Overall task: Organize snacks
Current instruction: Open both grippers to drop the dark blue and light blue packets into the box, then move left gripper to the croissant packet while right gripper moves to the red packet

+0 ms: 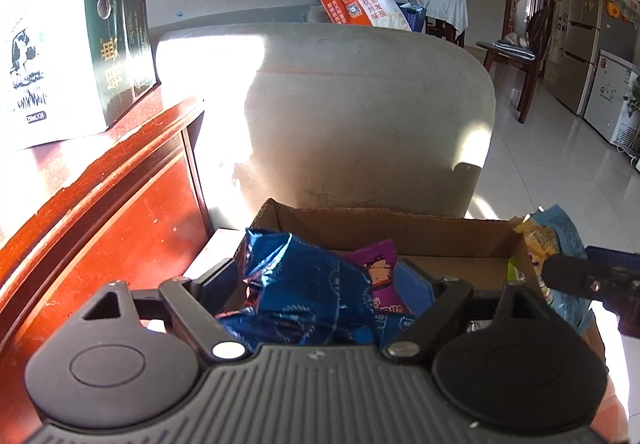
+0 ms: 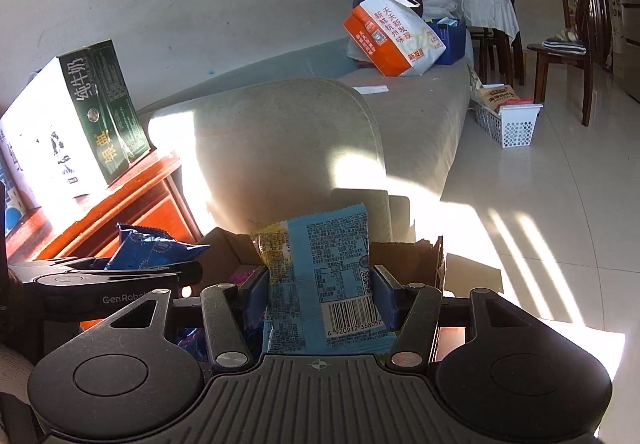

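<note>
Currently I am logging two loaded grippers over one box.

Item one: my left gripper [image 1: 320,286] is clamping a crinkled blue foil snack packet [image 1: 308,284], the jaws standing moderately apart with the packet bunched between both pads. The packet is hanging over the open cardboard box [image 1: 400,232]. In the right wrist view the same gripper [image 2: 120,276] is showing side-on at left, the foil packet [image 2: 152,250] sticking up out of it.

Item two: my right gripper [image 2: 320,294] is gripping a light blue snack packet [image 2: 324,280] upright, barcode side facing the camera, a yellow panel along its left edge. The blue pads are pressing its two side edges at a middling width. It is sitting above the near part of the box [image 2: 404,256]. From the left wrist camera this gripper [image 1: 592,280] is entering at the right edge, its packet [image 1: 560,240] level with the box's right wall.

Item three: a purple snack packet [image 1: 380,276] is lying inside the box, just behind the foil one.

Surroundings: the box is standing beside a grey sofa arm [image 1: 360,115] and a red wooden cabinet [image 1: 120,211], which is carrying a green-and-white milk carton case [image 1: 60,35]. An orange-and-white bag [image 2: 396,35] is resting on the sofa; a white basket [image 2: 508,123] is standing on the tiled floor [image 2: 540,203].
</note>
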The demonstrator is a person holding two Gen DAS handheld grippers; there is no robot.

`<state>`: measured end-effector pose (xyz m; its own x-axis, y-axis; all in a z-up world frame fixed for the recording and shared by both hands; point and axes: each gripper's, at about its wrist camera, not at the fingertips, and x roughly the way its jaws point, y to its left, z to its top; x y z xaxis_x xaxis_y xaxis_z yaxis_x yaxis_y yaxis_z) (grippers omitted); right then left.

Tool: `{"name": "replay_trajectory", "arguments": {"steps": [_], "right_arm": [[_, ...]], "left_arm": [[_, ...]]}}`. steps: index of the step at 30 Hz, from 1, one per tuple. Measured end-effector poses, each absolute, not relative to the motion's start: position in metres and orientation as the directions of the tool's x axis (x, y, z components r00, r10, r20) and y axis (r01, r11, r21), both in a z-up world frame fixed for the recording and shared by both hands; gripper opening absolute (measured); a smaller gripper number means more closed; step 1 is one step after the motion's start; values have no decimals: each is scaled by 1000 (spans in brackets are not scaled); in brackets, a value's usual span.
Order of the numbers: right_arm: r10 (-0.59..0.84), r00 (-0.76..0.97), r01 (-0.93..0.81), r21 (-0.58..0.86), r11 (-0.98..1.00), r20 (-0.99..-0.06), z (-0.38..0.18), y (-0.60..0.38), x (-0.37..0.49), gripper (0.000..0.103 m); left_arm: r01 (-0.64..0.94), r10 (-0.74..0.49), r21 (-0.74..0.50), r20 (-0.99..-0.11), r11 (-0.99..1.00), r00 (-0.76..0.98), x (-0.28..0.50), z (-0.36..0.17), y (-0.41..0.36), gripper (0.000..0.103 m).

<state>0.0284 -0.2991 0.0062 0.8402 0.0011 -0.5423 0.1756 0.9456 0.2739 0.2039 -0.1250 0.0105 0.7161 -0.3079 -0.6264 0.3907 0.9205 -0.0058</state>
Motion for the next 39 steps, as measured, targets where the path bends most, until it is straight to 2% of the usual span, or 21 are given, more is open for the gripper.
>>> {"name": "replay_trajectory", "arguments": {"steps": [3, 12, 27, 39], "right_arm": [[21, 840, 170, 300, 939, -542, 8, -301, 25, 68], [96, 819, 78, 277, 958, -565, 13, -280, 9, 76], [233, 728, -61, 277, 959, -644, -2, -249, -6, 77], [309, 625, -108, 313, 944, -717, -34, -227, -2, 77]], "left_arm": [[399, -301, 15, -630, 917, 716, 200, 14, -126, 92], [410, -264, 93, -633, 907, 728, 173, 26, -103, 94], [382, -175, 150, -700, 912, 692, 144, 0, -59, 94], [249, -61, 134, -761, 959, 646, 173, -50, -63, 94]]}}
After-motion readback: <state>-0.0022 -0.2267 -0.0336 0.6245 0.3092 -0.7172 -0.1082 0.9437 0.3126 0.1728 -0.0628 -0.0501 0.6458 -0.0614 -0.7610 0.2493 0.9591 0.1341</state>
